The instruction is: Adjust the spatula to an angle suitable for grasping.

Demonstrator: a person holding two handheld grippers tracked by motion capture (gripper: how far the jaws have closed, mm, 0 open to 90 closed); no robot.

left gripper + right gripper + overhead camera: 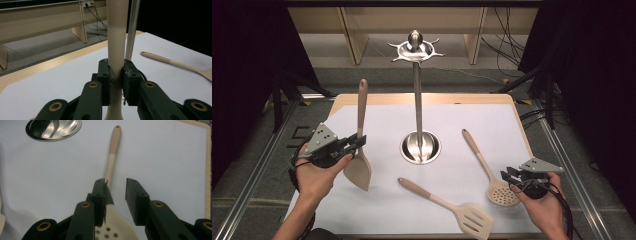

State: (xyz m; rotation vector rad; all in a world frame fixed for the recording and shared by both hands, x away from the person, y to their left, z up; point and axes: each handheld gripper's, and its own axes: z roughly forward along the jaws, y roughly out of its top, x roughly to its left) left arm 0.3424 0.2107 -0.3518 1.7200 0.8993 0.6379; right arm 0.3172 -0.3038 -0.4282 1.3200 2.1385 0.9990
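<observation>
Pads (106, 75) of our left gripper (357, 142) are clamped on the neck of the solid turner (360, 165), handle up, blade hanging just clear of the white mat (377, 210). From the stand's base (420, 147), the turner sits at about nine o'clock. We judge the step is hanging it on the hooked crown (415, 49) of the stand: we should keep it upright, raise it until the handle's end clears a hook, then settle it on without swinging the blade into the pole (417, 95). Our right gripper (511, 176) holds its jaws apart over the perforated spoon (499, 192) at four o'clock; the slotted turner (462, 212) lies at six.
</observation>
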